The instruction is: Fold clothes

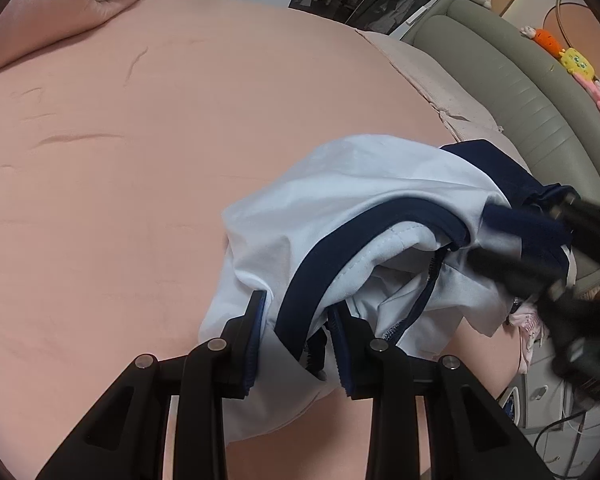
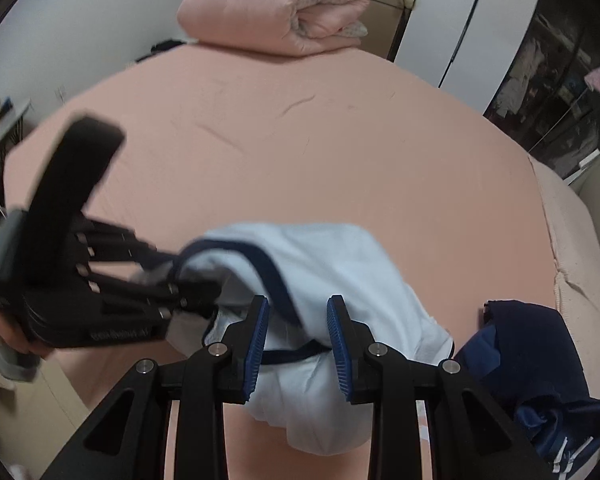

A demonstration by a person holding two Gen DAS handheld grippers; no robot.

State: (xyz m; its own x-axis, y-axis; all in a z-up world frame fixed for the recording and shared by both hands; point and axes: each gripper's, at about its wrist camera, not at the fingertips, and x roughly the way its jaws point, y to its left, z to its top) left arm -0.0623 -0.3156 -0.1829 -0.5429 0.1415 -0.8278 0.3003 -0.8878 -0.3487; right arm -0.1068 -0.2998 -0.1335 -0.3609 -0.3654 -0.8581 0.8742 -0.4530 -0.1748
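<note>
Left gripper sits at the bottom centre of its own view, jaws spread apart, with the crumpled white shirt and its navy collar band bunched between the blue-padded fingers; I can't tell whether the pads actually pinch the cloth. Right gripper, bottom centre of its view, likewise stands open, shirt fabric lying between its pads without a clear pinch. Shirt rests on the pink bedsheet, lower centre-right of both frames. In the right view my left gripper reaches in from the left edge, blurred, tips at the collar (white lettering on its body is unreadable). Navy garment heaped lower right, just beside the shirt. Rolled pink quilt at top centre. No legible writing anywhere.
</note>
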